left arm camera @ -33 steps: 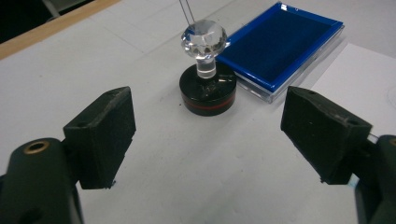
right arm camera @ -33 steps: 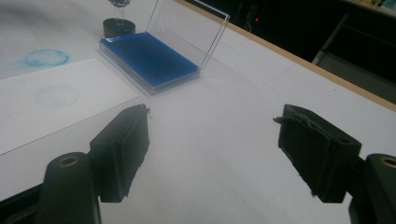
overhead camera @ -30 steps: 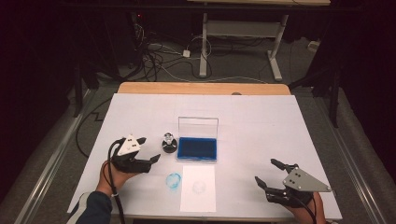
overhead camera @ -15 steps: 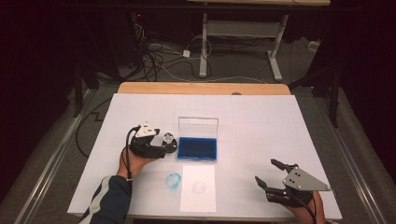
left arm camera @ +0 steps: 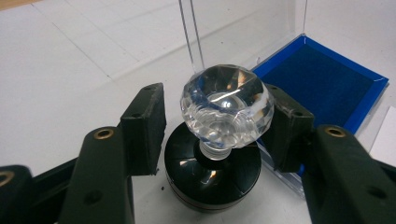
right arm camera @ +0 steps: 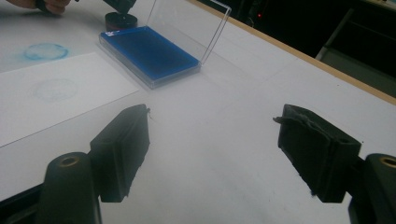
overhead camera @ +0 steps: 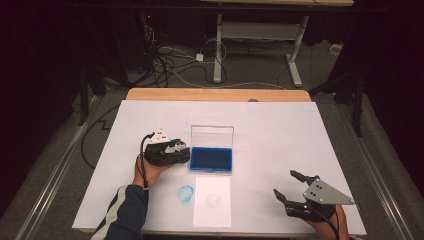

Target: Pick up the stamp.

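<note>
Bright lit table (overhead camera: 300,130), dark surroundings, glare on crystal knob (left arm camera: 227,105), near jaws softly blurred

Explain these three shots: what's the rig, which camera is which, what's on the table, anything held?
There is no robot here: a person holds a two-jaw gripper in each hand. The high view looks down on the white table from above the person's side. Each of the other two cameras rides on one gripper and looks along its black jaws.

On the table lie a blue ink pad in a clear case with its lid up, a paper sheet with a faint round print, and a blue ring mark.

The left gripper straddles a stamp with a crystal knob. Its jaws have just been closing, and a gap shows at one pad. The right gripper is open and holds nothing.
</note>
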Motion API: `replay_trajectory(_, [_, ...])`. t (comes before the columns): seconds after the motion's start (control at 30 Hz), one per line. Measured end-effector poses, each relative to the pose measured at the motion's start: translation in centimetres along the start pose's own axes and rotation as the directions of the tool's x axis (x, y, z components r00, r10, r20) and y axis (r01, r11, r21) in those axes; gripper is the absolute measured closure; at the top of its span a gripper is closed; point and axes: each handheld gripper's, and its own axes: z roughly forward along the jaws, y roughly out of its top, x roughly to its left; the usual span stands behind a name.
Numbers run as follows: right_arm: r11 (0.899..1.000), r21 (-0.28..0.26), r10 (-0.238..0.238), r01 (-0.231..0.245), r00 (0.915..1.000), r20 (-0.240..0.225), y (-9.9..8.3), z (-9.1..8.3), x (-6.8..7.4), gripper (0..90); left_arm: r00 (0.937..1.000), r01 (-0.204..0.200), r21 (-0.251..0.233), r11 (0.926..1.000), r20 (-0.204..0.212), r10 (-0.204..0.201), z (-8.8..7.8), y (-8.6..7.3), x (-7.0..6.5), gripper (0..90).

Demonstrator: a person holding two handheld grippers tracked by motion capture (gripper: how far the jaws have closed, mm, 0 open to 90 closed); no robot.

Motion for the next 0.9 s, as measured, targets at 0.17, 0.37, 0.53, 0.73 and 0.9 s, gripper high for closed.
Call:
replay_trajectory(0.17, [1.000, -0.001, -0.001, 0.001, 1.0000, -0.004, 0.00, 0.00, 0.01, 25.0, 0.9999, -0.004, -0.019, 0.9998, 0.012, 0.004, -0.15, 0.03, -0.16, 52.8])
replay_trajectory(0.37, [1.000, -0.001, 0.001, -0.001, 1.0000, -0.005, 0.00, 0.00, 0.01, 25.6, 0.9999, -0.007, -0.023, 0.9997, 0.015, 0.007, -0.05, -0.04, -0.26, 53.2])
replay_trajectory(0.53, [1.000, 0.002, 0.008, -0.008, 0.9999, -0.007, -0.04, 0.02, -0.04, 25.6, 0.9999, 0.001, -0.028, 0.9996, 0.016, 0.000, -0.05, -0.11, -0.29, 53.6])
replay_trajectory(0.73, [1.000, 0.001, 0.015, -0.015, 0.9999, -0.008, -0.04, 0.01, -0.08, 25.8, 0.9999, 0.008, -0.035, 0.9994, 0.007, -0.008, 0.00, -0.13, -0.39, 53.8])
replay_trajectory(0.9, [1.000, -0.002, 0.017, -0.017, 0.9998, -0.008, -0.03, 0.00, -0.10, 25.9, 0.9998, -0.005, -0.041, 0.9991, -0.020, 0.004, -0.32, 0.03, -0.63, 54.0])
